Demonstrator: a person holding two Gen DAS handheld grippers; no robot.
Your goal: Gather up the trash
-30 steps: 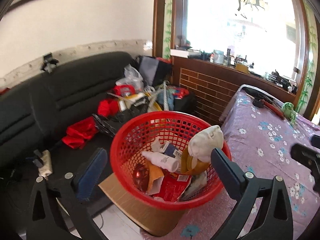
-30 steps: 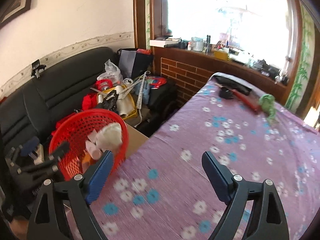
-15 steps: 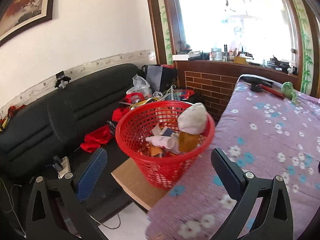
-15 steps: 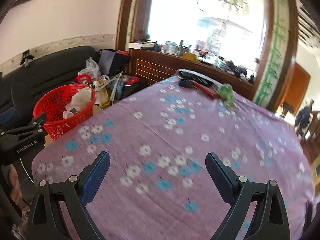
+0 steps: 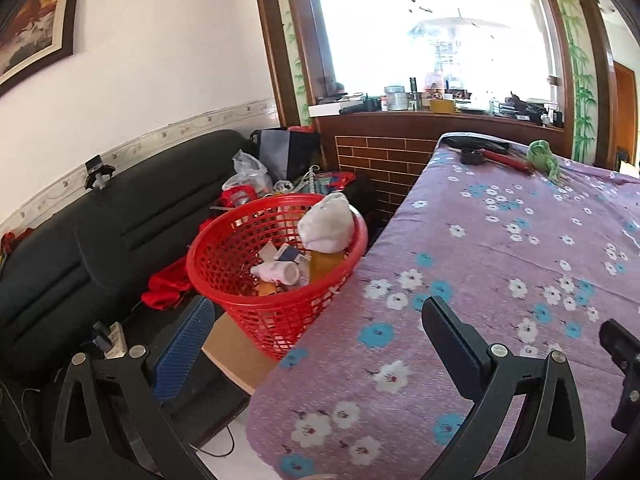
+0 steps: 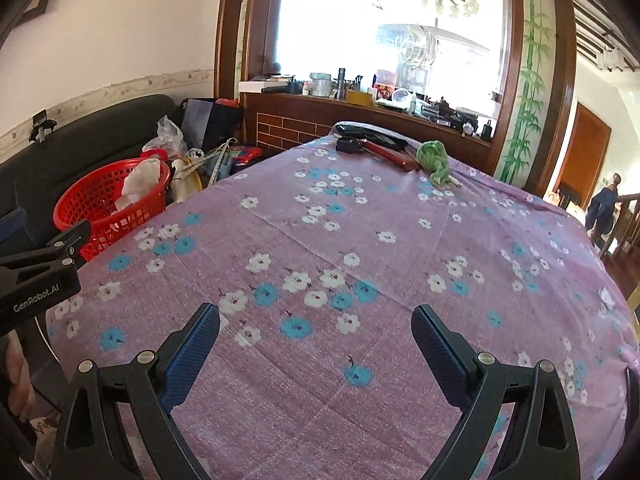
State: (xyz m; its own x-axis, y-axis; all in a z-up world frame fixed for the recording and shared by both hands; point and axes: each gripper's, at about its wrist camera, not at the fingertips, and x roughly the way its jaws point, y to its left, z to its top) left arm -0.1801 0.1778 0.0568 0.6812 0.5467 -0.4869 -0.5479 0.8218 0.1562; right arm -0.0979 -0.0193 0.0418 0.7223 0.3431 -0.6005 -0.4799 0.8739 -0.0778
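Collection step, between pickups: left claw (image 5: 316,336) and right claw (image 6: 316,338) both spread wide, empty; red basket (image 5: 256,312) holding trash sits beside the desk (image 6: 360,240); next, seek remaining trash, perhaps green wad (image 6: 434,158).

You're in a home living room: a black sofa (image 5: 100,224) along the left wall, a framed picture (image 5: 36,20) above, a floral-clothed table (image 6: 360,260) near, a cluttered window ledge (image 6: 360,100) far.

A bright arched window (image 6: 384,32) glares at twelve o'clock above a brick-faced ledge (image 6: 288,128); a black sofa (image 5: 100,220) lines the white wall (image 5: 160,60) at nine.
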